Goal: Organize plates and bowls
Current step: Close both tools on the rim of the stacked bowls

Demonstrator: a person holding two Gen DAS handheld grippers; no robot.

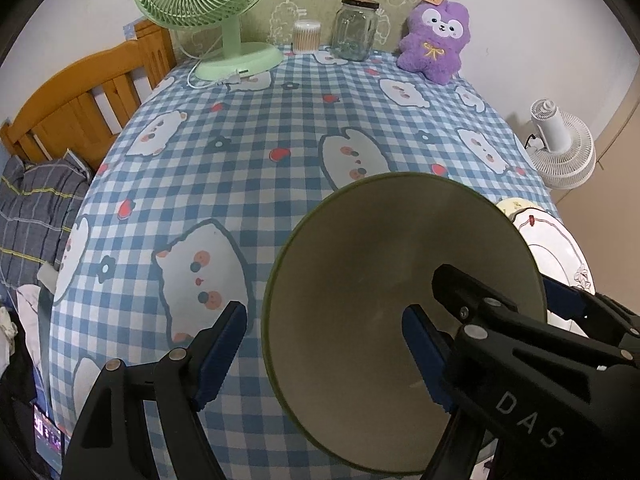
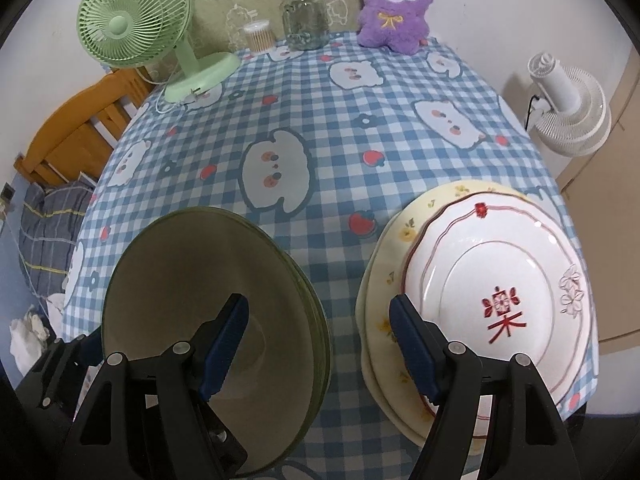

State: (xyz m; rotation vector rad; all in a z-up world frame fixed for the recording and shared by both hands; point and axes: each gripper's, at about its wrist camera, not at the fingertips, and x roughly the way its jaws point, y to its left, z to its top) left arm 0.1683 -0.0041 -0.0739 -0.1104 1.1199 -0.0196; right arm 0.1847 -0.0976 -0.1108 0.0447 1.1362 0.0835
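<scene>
Bowls (image 2: pixel 208 304) sit left of stacked plates (image 2: pixel 492 300).

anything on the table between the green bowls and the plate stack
No, just bare checked tablecloth between the green bowls and the plate stack, clearest in the right wrist view.

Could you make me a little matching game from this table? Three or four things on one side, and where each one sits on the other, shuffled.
Things:
1. green desk fan
2. purple plush toy
3. glass jar
4. white plate with red character

Places:
A. on top of the pale yellow floral plate, near right
B. far right corner of the checked tablecloth
C. far left corner
D. back edge, middle, beside the tub of cotton swabs

Pairs: 1-C, 2-B, 3-D, 4-A
</scene>
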